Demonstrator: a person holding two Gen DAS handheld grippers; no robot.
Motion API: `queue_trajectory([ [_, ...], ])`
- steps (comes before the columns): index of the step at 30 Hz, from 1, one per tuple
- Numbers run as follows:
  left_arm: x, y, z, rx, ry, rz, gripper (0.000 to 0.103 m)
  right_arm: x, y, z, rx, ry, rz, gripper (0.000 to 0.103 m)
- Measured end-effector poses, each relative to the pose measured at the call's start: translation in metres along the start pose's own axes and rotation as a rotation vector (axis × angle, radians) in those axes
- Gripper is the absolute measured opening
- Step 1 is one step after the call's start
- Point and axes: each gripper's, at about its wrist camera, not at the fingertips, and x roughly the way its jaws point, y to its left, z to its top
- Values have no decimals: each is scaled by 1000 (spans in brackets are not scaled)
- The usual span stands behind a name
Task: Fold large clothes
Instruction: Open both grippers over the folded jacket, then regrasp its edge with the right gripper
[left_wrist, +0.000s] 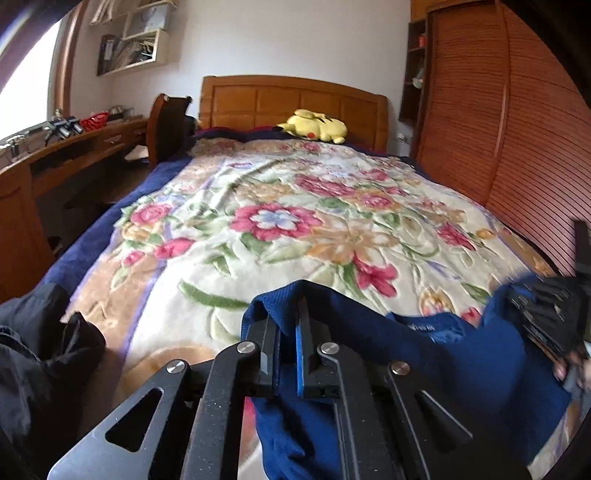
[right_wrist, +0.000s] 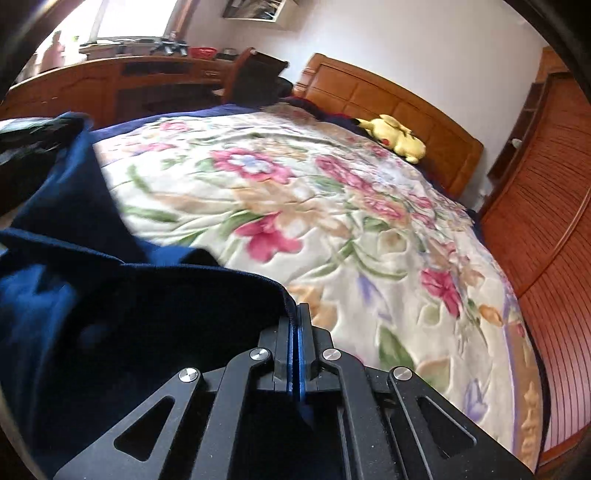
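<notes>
Right now, garment: my blue sweater (left_wrist: 461, 354) hangs bunched over the near end of the floral blanket (left_wrist: 295, 206), at 6 o'clock on the bed.
Left gripper (left_wrist: 290, 325): I see its jaws clamped together on a fold of blue knit.
Right gripper (right_wrist: 295, 332): jaws pressed together on the sweater's edge (right_wrist: 147, 295), cloth draping toward 9 o'clock.
Beyond: yellow plush toy (left_wrist: 314, 125) at 12 o'clock by the wooden headboard (left_wrist: 291, 99); black jacket (left_wrist: 44, 350) at 8 o'clock.

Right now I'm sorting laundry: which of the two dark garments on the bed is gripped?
The blue garment, pinched by the left gripper and right gripper; the black garment lies untouched at the left.
</notes>
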Motion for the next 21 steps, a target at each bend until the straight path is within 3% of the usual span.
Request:
queue_trajectory([
  [3, -10, -4, -13, 22, 11, -8, 17, 30, 4, 12, 11, 38, -44, 1],
  [5, -25, -5, -26, 25, -11, -7, 38, 49, 7, 19, 32, 62, -43, 1],
  [11, -48, -12, -60, 67, 19, -22, 64, 72, -8, 27, 134, 101, -78, 3],
  [12, -50, -14, -65, 71, 29, -23, 65, 71, -13, 25, 164, 104, -78, 17],
  [13, -52, -16, -73, 80, 39, -27, 65, 70, -19, 24, 186, 108, -79, 38],
  [15, -54, -20, -83, 96, 56, -31, 65, 62, -27, 17, 205, 129, -57, 58],
  [21, -62, -26, -103, 128, 75, -42, 66, 15, -54, -21, 202, 121, -88, 58],
])
